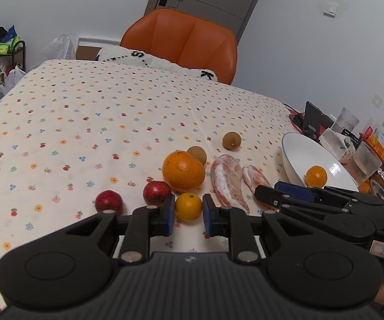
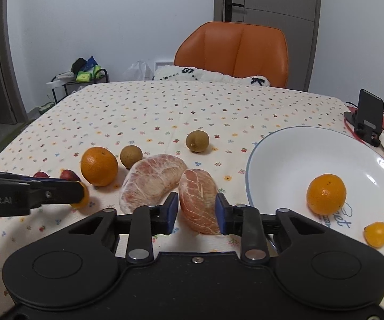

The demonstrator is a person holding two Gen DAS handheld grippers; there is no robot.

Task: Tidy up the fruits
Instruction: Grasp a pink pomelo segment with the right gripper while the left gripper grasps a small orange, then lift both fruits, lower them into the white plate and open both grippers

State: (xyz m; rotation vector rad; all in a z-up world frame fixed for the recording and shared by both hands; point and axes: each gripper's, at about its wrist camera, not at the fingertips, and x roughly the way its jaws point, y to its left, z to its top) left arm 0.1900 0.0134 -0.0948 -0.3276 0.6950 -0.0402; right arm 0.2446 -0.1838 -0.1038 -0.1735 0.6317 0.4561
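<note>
Left gripper [image 1: 189, 214] with jaws apart around a small orange [image 1: 188, 206] on the tabletop [image 1: 85, 112], fingers not visibly pressing it, right gripper [image 2: 196, 210] jaws apart astride a pomelo wedge [image 2: 199, 204], white bowl [image 2: 277, 165] at the right edge holding two citrus.

Bowl [image 2: 277, 160] at 3 o'clock of pomelo segments [image 2: 152, 181]; large orange [image 2: 99, 166] at 9; longan [image 2: 197, 140] at 12.
</note>
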